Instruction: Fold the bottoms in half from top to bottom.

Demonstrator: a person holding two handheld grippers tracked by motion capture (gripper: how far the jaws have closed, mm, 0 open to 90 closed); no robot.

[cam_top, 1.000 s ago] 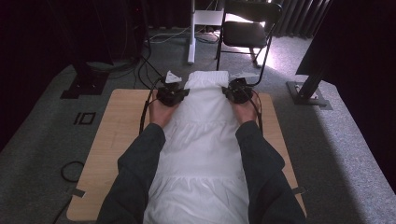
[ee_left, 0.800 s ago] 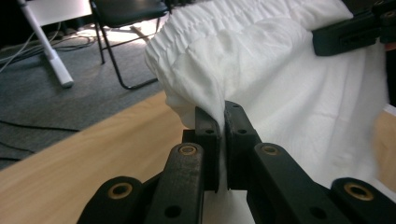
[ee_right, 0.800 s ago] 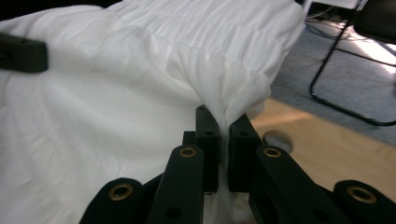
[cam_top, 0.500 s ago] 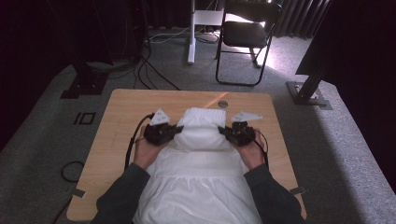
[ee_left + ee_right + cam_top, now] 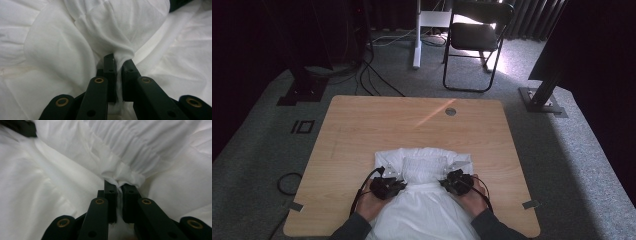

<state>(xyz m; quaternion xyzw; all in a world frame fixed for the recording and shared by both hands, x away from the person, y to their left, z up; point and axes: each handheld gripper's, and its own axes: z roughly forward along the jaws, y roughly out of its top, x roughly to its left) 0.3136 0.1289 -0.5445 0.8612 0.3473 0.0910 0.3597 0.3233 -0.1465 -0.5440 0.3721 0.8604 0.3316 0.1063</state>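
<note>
A white garment [image 5: 424, 200] with a gathered, elastic-looking band [image 5: 426, 165] lies folded over on the near half of the wooden table [image 5: 362, 130] and hangs off its front edge. My left gripper [image 5: 398, 175] is at the garment's left side, my right gripper [image 5: 448, 176] at its right side, each held in a hand. In the left gripper view the black jaws are shut on a pinch of the white fabric [image 5: 117, 45]. The right gripper view shows its jaws shut on the gathered hem [image 5: 125, 176] in the same way.
A black folding chair [image 5: 477, 35] and a white post [image 5: 418, 30] stand on the grey carpet beyond the table. Cables [image 5: 372, 75] run across the floor at the back left. A round grommet [image 5: 450, 111] sits near the table's far edge.
Both hands have pulled back from the table's far edge to its near edge and come down, bringing the garment's top end with them, so the cloth now lies doubled over.
</note>
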